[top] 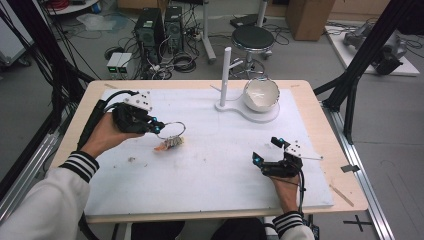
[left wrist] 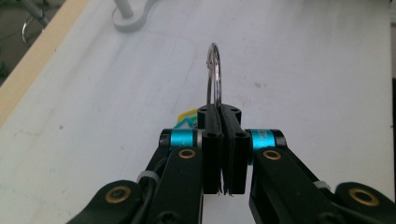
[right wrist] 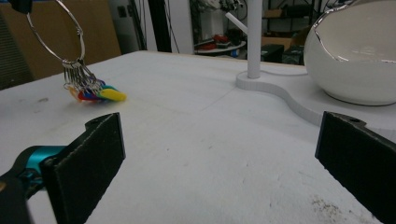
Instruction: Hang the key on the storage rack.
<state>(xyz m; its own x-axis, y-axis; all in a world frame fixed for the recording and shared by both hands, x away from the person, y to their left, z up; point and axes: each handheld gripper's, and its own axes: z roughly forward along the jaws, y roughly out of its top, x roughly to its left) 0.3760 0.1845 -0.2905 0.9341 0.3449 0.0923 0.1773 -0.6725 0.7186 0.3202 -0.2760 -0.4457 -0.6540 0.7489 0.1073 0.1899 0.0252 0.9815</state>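
My left gripper [top: 156, 126] is shut on a large metal key ring [top: 171, 129] and holds it over the white mat at the left. In the left gripper view the ring [left wrist: 214, 74] stands up edge-on from between the closed jaws [left wrist: 222, 115]. Several small coloured tags [top: 169, 144] hang from the ring, their tips at the mat; in the right gripper view the tags [right wrist: 95, 92] show under the ring [right wrist: 60, 35]. My right gripper [top: 272, 150] rests open near the front right of the mat, with nothing between its pads [right wrist: 93, 158].
A white stand with an upright post [top: 226, 75] and a white bowl [top: 261, 94] on its base sits at the back of the mat. The wooden table edge [top: 345, 165] rims the mat. A stool, computers and cables lie on the floor beyond.
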